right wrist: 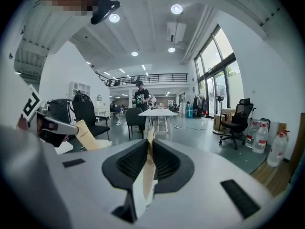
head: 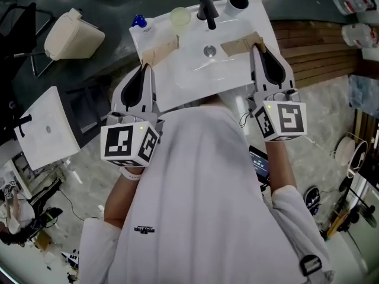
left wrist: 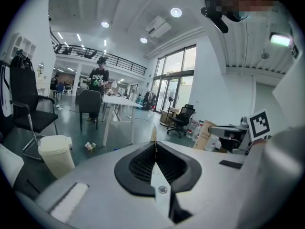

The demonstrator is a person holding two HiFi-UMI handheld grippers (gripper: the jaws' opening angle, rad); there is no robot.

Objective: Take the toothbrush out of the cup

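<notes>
A white cup (head: pixel 238 2) with a dark inside stands at the back right corner of the white basin (head: pixel 237 70); I cannot make out a toothbrush in it. A pale yellow-green cup (head: pixel 180 16) sits left of the black tap (head: pixel 207 9). My left gripper (head: pixel 161 51) (left wrist: pixel 154 137) hovers over the basin's left rim, its tan pads pressed together with nothing between them. My right gripper (head: pixel 241 43) (right wrist: pixel 150 137) is over the right rim, below the white cup, also shut and empty. Both gripper views look out across the room, not at the cups.
A blue object (head: pixel 139 21) lies at the basin's back left corner. A beige bin (head: pixel 72 35) (left wrist: pixel 56 154) stands on the floor to the left, and a white box (head: pixel 50 129) is nearer. Wooden decking (head: pixel 320 52) lies right. A person (left wrist: pixel 97 80) stands far off by tables and chairs.
</notes>
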